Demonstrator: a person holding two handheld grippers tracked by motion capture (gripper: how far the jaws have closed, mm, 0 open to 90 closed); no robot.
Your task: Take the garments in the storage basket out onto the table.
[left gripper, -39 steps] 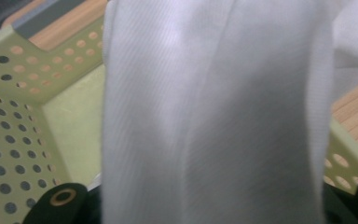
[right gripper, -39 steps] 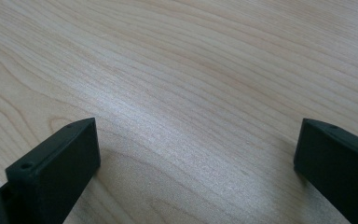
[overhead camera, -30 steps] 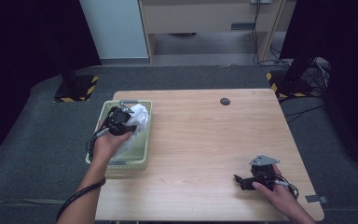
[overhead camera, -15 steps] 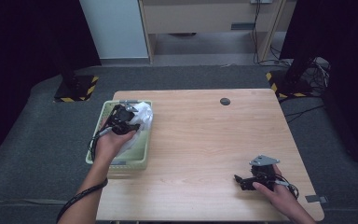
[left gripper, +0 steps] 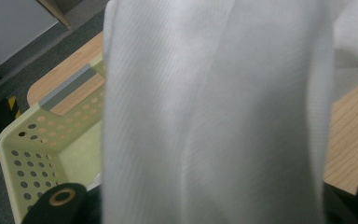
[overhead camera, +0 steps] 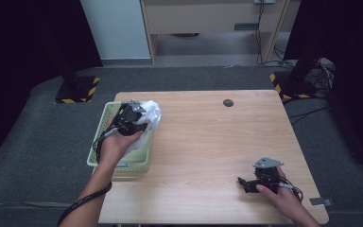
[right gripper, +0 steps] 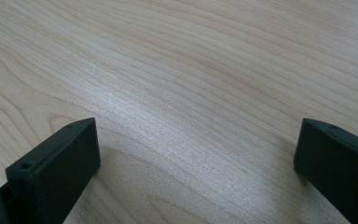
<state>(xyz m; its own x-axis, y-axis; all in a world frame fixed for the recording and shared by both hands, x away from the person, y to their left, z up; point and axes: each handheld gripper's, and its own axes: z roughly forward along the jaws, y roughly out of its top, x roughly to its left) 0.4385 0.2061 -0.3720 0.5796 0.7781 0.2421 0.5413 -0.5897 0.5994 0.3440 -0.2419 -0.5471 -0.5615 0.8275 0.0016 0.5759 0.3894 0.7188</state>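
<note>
No brand, label or writing could be read anywhere: the cloth (overhead camera: 149, 116) was plain white ribbed fabric, the basket (overhead camera: 99, 142) plain pale green plastic with rows of round holes, and the bench (overhead camera: 208, 142) bare light wood. The left tongs (overhead camera: 137, 124) pinched the cloth, which hung in a bunch between their jaws and spread just beyond them, over the far right corner of the basket. In the left gripper view the cloth (left gripper: 214, 112) draped close before the camera, with both black jaws at its lower edges, the basket (left gripper: 32, 140) below and to the left of them, and the bench (left gripper: 354, 130) to their right. A grey strip (left gripper: 67, 91) lay across the basket's far rim, beyond the jaws. Against the frame from a second ago, the left tongs and the cloth stood a little higher in the high view and a little farther toward the far end of the basket, with more of the cloth lifted clear of it; the grip itself looked the same. The right tongs (overhead camera: 246, 183) lay well apart from the left ones, on the bench near its near right corner, in the same place as in the earlier frames. Their jaws stood spread, with nothing but bare wood (right gripper: 191, 93) between and beyond them. A small dark disc (overhead camera: 228, 102) sat on the bench far beyond the right tongs, unmoved.
</note>
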